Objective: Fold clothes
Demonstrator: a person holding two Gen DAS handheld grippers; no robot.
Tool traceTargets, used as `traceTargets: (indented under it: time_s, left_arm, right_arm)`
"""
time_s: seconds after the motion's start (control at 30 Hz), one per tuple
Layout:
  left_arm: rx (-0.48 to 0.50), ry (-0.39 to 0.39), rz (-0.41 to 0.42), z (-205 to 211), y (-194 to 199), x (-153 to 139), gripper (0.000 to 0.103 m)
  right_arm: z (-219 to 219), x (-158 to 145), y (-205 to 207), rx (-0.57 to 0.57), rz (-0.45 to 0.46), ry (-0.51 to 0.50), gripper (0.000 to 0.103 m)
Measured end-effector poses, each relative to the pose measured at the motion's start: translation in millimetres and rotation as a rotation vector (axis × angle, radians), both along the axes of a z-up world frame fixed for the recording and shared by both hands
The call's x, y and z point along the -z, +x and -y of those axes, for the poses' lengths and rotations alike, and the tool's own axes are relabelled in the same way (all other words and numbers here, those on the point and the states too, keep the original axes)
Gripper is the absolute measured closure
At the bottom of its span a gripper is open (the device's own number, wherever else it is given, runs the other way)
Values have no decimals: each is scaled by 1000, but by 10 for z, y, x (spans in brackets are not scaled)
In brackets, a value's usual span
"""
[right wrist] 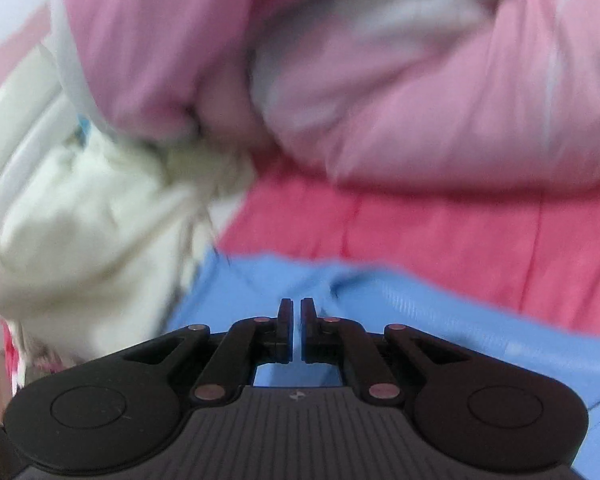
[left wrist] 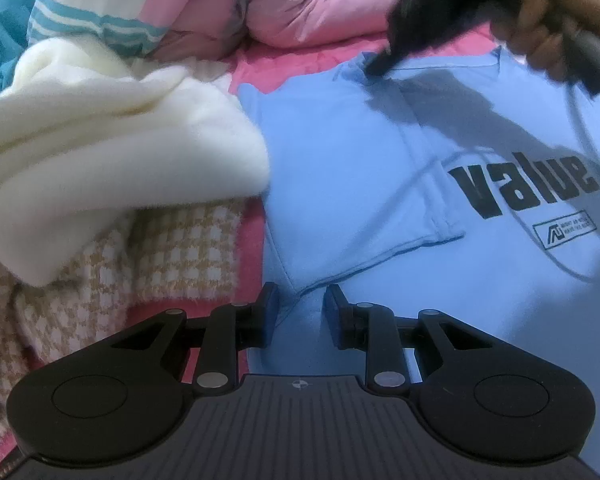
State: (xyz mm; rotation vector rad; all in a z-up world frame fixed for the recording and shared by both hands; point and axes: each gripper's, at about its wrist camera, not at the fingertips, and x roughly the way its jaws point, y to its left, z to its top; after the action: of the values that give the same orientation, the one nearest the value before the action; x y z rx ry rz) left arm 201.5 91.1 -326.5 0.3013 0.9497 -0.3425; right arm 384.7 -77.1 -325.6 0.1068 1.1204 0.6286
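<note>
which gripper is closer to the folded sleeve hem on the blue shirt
Left. The left gripper sits just below the sleeve hem; the right gripper is up at the collar edge, farther away.

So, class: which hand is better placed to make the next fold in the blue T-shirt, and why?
Probably the left. Its gripper sits partly open at the folded sleeve edge of the blue T-shirt; the right gripper is shut, empty, up by the collar.

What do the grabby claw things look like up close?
Both are matte black. The left gripper and right gripper each have two flat fingers on jointed bars with silver pins, two round discs, and a ribbed grey plate bearing a small white mark. The left fingers have dark blue pads. A thin grey cable hangs from the right gripper's handle, seen from the left wrist camera.
</note>
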Motion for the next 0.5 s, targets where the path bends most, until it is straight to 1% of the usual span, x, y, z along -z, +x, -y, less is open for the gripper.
traceTargets:
  time_s: [0.03, 0.2, 0.23, 0.3, 0.37, 0.43, 0.5]
  left_arm:
    - [4, 3, 1, 0, 5, 1, 77]
    - [3, -1, -13, -20, 29, -33, 77]
    - [0, 0, -17, -17, 35, -38, 76]
    - [-6, 3, -25, -12, 47, -48, 76]
    - [-8, 15, -29, 7, 53, -59, 76]
    - [-12, 26, -24, 29, 35, -56, 76]
    - [-16, 31, -16, 37, 20, -47, 76]
  right_arm:
    - [58, 10, -17, 47, 12, -10, 101]
    - [474, -152, -114, 308, 83, 55, 100]
    - [529, -196, -147, 317, 85, 74, 100]
    - [559, -263, -196, 278, 71, 108, 100]
    - [487, -262, -179, 210, 43, 128, 100]
    - [324, -177, -93, 124, 1, 146, 100]
    - [158, -16, 3, 78, -39, 165, 100]
